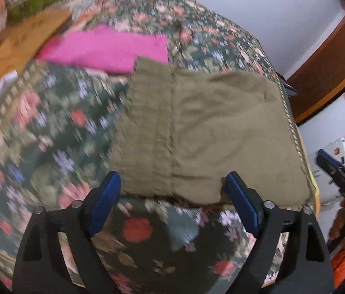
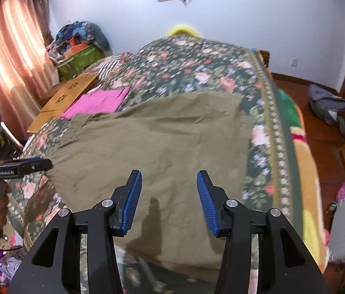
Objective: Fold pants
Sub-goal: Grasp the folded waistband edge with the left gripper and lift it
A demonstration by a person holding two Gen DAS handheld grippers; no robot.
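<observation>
Ahead of both sets of fingers, olive pants (image 2: pixel 157 144) lie folded flat on a floral bedspread (image 2: pixel 197 68); woven, lightly creased, roughly rectangular, seam ridge visible. Pink cloth (image 1: pixel 109 49) beyond, touching the far corner. Left gripper (image 1: pixel 172 188): spread wide, holding nothing, tips at near hem. Right gripper (image 2: pixel 168 183): spread wide, empty, over the fabric.

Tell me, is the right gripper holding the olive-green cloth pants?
No, the right gripper hangs open above the olive-green cloth pants, nothing between its blue pads.
</observation>
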